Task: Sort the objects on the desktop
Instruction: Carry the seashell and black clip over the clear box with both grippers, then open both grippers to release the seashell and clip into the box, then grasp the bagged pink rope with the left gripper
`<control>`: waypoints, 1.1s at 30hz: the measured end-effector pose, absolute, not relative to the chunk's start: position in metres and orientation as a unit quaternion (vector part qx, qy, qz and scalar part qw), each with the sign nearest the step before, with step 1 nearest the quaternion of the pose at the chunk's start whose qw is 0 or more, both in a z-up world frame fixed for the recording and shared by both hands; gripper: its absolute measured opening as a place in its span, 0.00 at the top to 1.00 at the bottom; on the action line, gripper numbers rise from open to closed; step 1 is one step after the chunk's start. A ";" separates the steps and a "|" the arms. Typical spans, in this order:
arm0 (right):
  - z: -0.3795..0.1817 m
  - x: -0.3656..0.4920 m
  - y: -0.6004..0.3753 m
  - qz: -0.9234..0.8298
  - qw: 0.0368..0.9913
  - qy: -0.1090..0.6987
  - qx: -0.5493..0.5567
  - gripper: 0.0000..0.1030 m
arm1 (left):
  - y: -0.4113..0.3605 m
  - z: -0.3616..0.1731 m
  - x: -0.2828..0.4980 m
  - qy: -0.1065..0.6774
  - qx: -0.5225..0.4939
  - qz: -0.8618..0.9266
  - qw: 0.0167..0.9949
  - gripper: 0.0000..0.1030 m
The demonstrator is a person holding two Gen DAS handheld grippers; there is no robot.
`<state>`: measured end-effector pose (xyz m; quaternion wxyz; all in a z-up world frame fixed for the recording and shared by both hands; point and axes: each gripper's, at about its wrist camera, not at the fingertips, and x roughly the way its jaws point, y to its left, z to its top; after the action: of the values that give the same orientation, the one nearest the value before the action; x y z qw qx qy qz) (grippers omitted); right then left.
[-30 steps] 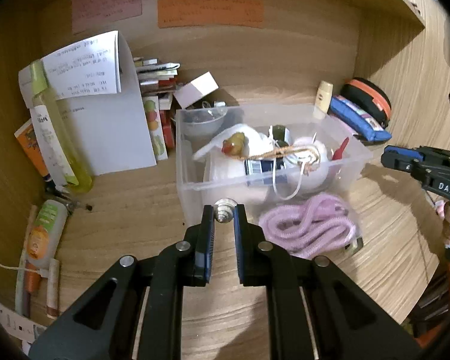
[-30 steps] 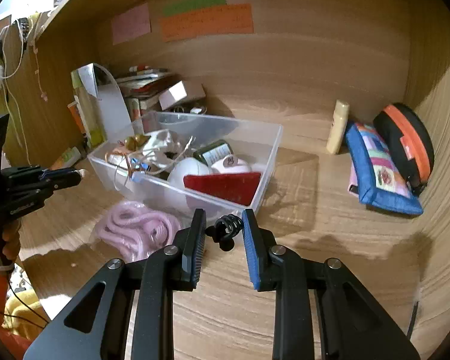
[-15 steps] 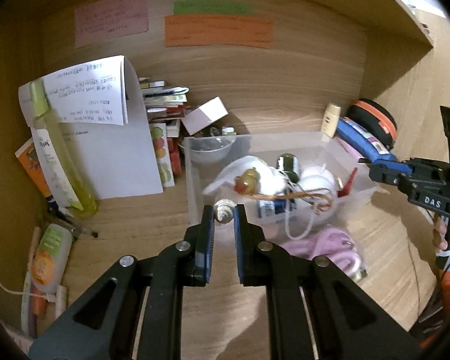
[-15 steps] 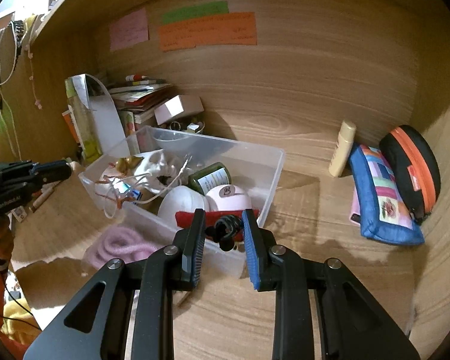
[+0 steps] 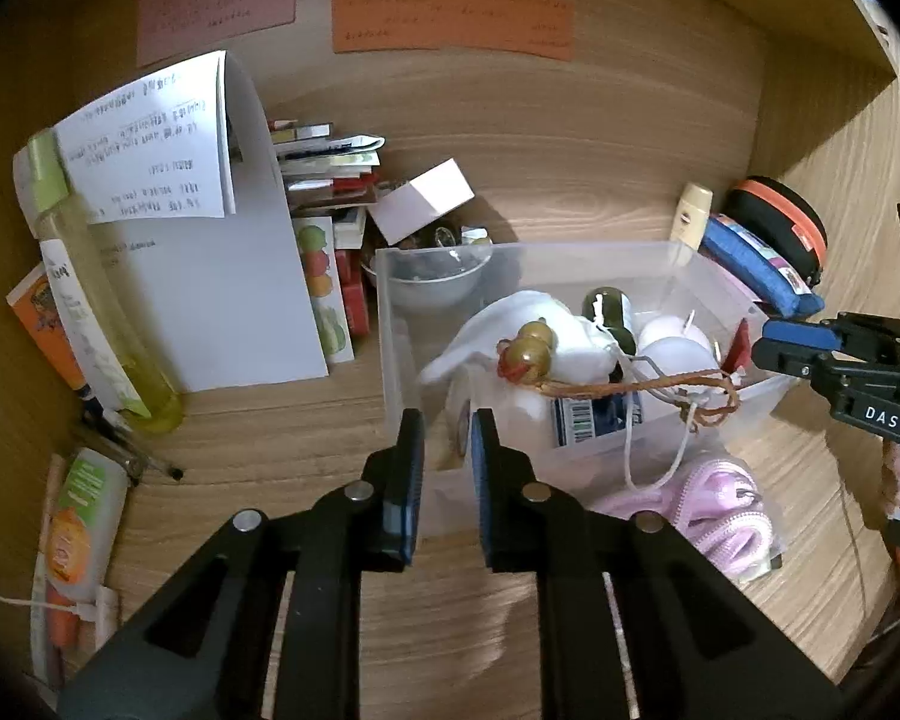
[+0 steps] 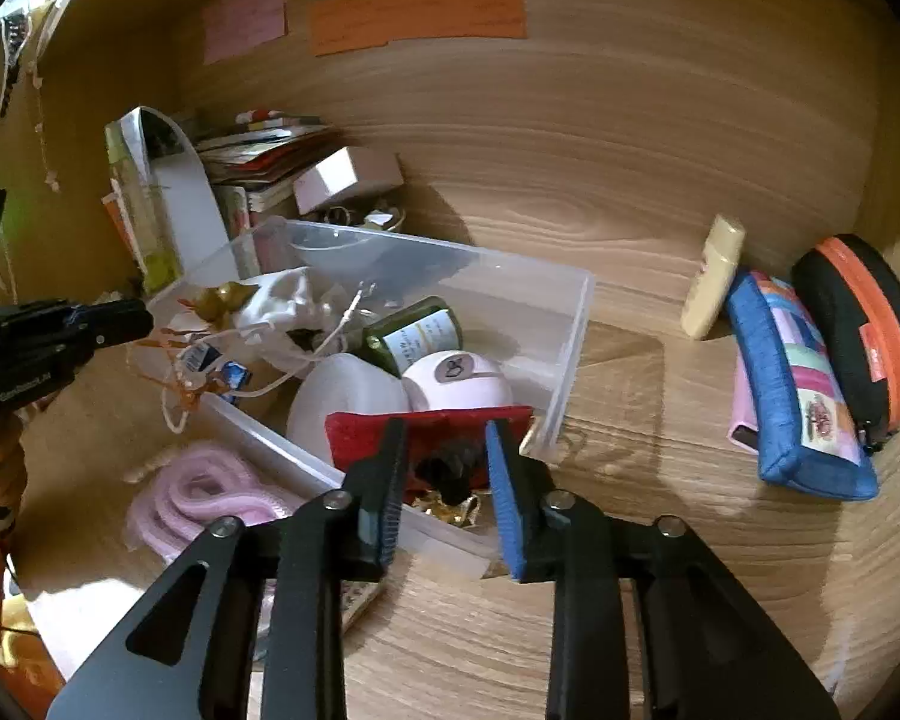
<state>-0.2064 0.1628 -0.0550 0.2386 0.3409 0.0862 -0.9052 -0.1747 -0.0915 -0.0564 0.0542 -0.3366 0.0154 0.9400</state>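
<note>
Left gripper (image 5: 447, 420) low centre of its view, over the near left corner of the bin (image 5: 390, 324). Jaws opening, nothing visible between them.

Right gripper (image 6: 444, 432) low centre, over the bin's near right end. Jaws opening around a black clip (image 6: 450, 468), which lies just beyond the tips, above the red pad (image 6: 360, 432); pads seem clear of it. Whether it has dropped yet, cannot tell.

Pink cord (image 6: 204, 492) lies outside, lower left, long axis along the bin's near wall. Probably next; left gripper looks nearer.
</note>
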 end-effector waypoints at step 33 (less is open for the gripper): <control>-0.107 -0.131 0.140 -0.841 0.313 0.120 0.425 0.34 | -0.091 -0.077 -0.121 -0.026 -0.392 0.917 0.067 0.18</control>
<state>-0.1309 0.1405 -0.1075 0.3131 0.4245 0.1197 -0.8411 -0.1210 -0.0905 -0.0772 0.0669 -0.3921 -0.0257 0.9171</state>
